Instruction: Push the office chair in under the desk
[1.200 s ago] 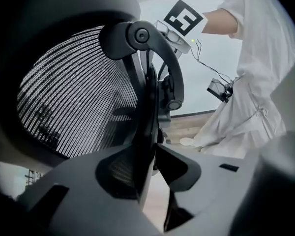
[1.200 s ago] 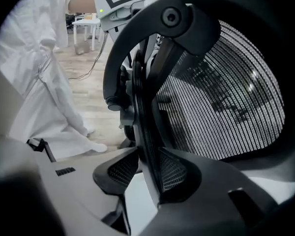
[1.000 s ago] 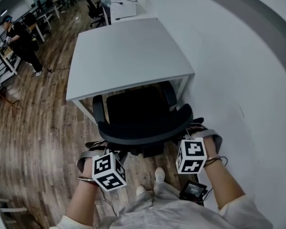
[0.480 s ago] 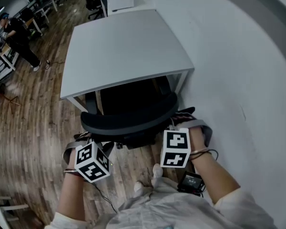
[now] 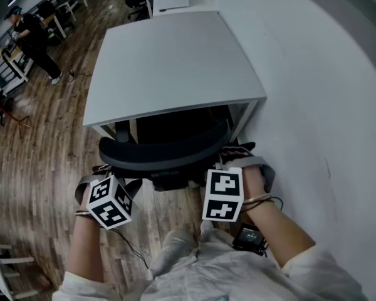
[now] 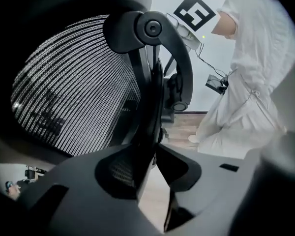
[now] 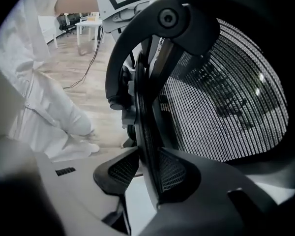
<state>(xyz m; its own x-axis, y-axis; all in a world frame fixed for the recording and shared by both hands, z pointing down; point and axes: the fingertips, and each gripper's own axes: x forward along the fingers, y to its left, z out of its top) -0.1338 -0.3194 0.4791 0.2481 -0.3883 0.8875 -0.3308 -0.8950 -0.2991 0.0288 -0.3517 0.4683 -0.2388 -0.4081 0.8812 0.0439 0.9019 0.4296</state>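
Office chair (image 5: 166,150) sits at the near edge of the white bench (image 5: 175,61), seat mostly tucked under the top, only the curved black backrest and a bit of seat sticking out toward the person. The chair faces in under the bench, back to the person; the backrest's long axis runs left-right, roughly along the bench's near edge. Only the head view shows this layout, plus the wood floor (image 5: 44,162), the white wall (image 5: 326,93) just right of the bench and a person (image 5: 32,33) far off at upper left. The gripper views show what it can't: the backrest's mesh seen close from behind, its black support arm, and the jaw contact. Left claw (image 6: 148,173) is part open, pads clamped on the left side edge of the backrest frame. Right claw (image 7: 148,171) does the same on the right side edge, the mesh rim pinched between its pads. Each gripper view catches the other claw's marker cube and the holder's white clothing.
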